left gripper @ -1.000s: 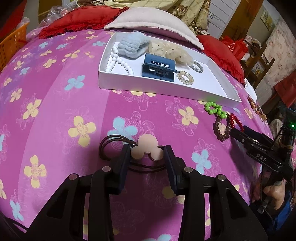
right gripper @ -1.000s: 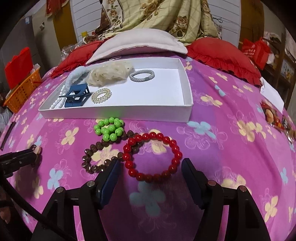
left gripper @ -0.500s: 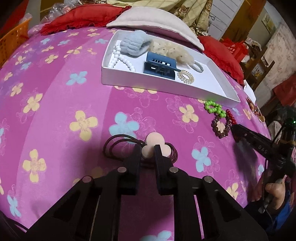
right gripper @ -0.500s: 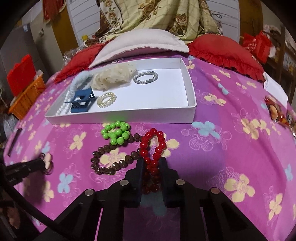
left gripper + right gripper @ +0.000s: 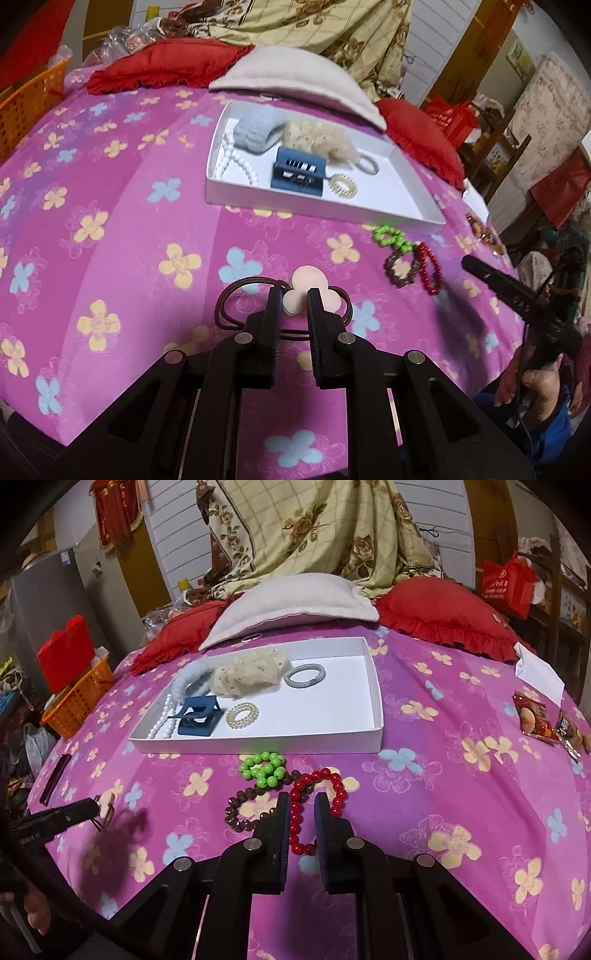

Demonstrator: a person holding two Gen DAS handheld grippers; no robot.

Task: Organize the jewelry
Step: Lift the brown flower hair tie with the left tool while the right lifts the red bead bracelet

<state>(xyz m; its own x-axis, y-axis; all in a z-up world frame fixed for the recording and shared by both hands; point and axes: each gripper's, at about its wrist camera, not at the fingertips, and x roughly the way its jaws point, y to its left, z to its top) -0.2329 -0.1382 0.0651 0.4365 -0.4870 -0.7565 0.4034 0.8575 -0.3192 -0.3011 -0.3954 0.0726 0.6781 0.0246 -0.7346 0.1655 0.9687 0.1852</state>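
Observation:
My left gripper [image 5: 293, 295] is shut on a brown hair tie with a pink three-lobed charm [image 5: 309, 282] and holds it a little above the pink flowered bedspread. My right gripper [image 5: 301, 799] is shut on a red bead bracelet [image 5: 334, 786], squeezed narrow and lifted. A green bead bracelet [image 5: 264, 768] and a brown bead bracelet [image 5: 240, 808] lie beside it. Behind stands a white tray [image 5: 375, 686] with a pearl string, a blue claw clip [image 5: 197, 716], scrunchies and hair rings. The tray also shows in the left wrist view [image 5: 325, 210].
Red cushions [image 5: 443, 613] and a pale pillow [image 5: 295, 602] lie behind the tray. Snack packets [image 5: 535, 716] and a white paper lie at the right. An orange basket [image 5: 77, 701] stands off the bed's left edge. A dark flat object [image 5: 55, 779] lies at the left.
Both grippers closed from wide open, the left on the hair tie's charm, the right on the red bracelet. Both have since risen slightly with their items.

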